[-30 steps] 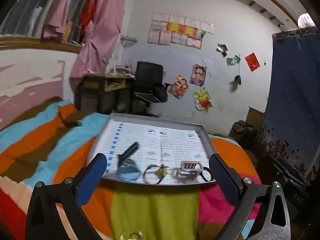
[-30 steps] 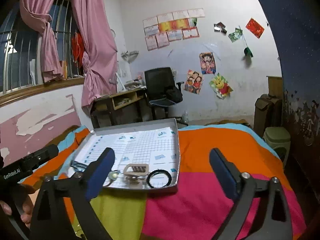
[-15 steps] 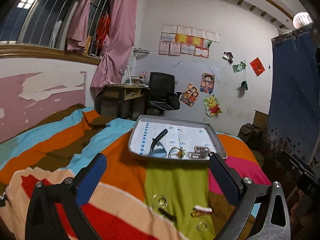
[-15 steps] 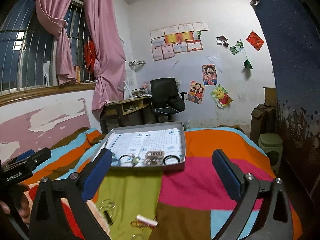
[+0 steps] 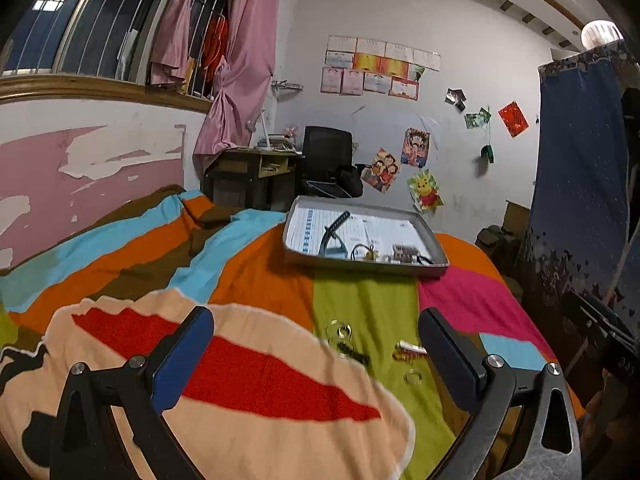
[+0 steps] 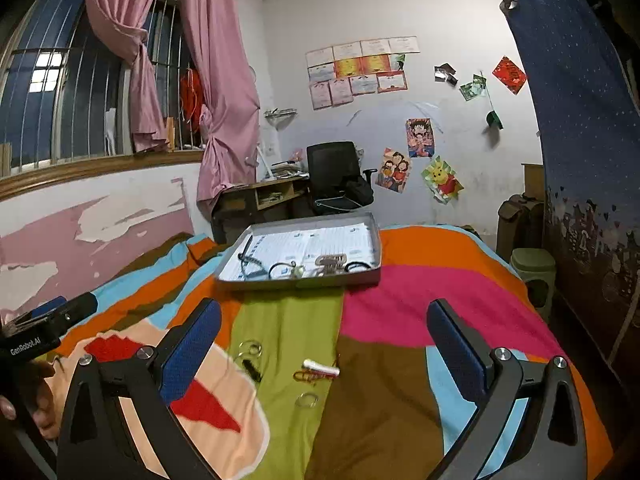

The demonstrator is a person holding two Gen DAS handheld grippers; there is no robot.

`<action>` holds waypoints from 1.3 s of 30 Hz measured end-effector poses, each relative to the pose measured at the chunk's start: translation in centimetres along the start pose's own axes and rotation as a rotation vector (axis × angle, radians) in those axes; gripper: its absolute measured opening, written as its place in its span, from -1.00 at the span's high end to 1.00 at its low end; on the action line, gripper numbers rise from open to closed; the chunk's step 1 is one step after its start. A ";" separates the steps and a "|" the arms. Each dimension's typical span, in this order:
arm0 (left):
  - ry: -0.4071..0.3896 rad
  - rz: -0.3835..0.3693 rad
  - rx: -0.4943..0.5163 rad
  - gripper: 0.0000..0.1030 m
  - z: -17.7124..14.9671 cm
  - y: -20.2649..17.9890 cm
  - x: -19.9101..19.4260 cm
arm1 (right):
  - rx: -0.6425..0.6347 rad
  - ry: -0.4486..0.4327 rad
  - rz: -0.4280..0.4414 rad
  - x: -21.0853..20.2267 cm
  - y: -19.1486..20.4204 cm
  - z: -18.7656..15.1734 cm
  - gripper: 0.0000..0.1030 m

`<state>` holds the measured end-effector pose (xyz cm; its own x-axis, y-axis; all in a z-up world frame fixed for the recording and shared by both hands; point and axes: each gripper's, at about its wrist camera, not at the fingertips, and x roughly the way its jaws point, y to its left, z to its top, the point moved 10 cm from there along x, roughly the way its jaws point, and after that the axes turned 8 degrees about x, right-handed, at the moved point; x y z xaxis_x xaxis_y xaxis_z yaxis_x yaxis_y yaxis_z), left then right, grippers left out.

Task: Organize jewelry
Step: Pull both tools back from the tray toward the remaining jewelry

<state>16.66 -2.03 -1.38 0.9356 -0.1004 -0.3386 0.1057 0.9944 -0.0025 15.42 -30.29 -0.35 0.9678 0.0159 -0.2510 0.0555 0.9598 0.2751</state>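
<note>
- Bed covered by a striped multicolour blanket point(image 6: 384, 292): orange, pink, green, brown, light blue bands, plus a peach and red patch at near left.
- Grey tray point(image 6: 376, 236) sits on the blanket at the far end, lined with a gridded paper sheet; also seen in the left wrist view point(image 5: 434, 248).
- Jewelry in tray, along its near edge: dark comb-like hair clip point(image 6: 246, 254) at left, a ring-shaped piece with a pale bead point(image 6: 286, 270), a beige claw clip point(image 6: 330, 260), and a black ring-shaped band point(image 6: 358, 267) at right.
- Loose jewelry on the green stripe, well apart from the tray and near the grippers: clear ring point(image 6: 250, 347), small black piece point(image 6: 252, 369), white tube-shaped piece point(image 6: 320, 367) touching an orange-red looped item point(image 6: 306, 376), another clear ring point(image 6: 307, 400).
- Right gripper point(image 6: 324, 344): blue-padded fingers wide apart, nothing between them, held above the blanket, touching nothing; its jaws have just been opening.
- Left gripper point(image 5: 316, 344): fingers wide apart, holding nothing, over the peach/red patch and green stripe.
- Left gripper body also shows at the left edge of the right wrist view, with part of a hand under it.
</note>
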 end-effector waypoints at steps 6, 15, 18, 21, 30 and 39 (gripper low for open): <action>0.018 -0.005 0.008 -1.00 -1.2 0.1 -1.4 | -0.005 0.018 -0.004 -1.8 0.2 -1.2 -0.97; 0.027 -0.003 0.014 -1.00 -2.0 -0.3 -2.5 | -0.005 0.026 -0.020 -3.6 0.3 -2.1 -0.97; 0.027 -0.003 0.016 -1.00 -2.1 -0.3 -2.4 | -0.009 0.020 -0.022 -4.0 0.4 -2.2 -0.97; 0.023 0.000 0.021 -1.00 -2.1 -0.2 -2.6 | -0.016 0.016 -0.021 -4.1 0.6 -2.1 -0.97; 0.043 -0.002 0.045 -1.00 -1.3 -0.4 -1.2 | -0.014 0.021 -0.006 -3.0 0.9 -1.7 -0.97; 0.075 -0.030 0.055 -1.00 0.3 -0.9 3.6 | -0.057 -0.001 -0.014 0.4 0.8 1.1 -0.97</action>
<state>19.98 -3.33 -2.33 0.9042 -0.1252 -0.4083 0.1536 0.9874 0.0374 16.12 -29.84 0.83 0.9674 0.0022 -0.2531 0.0550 0.9743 0.2186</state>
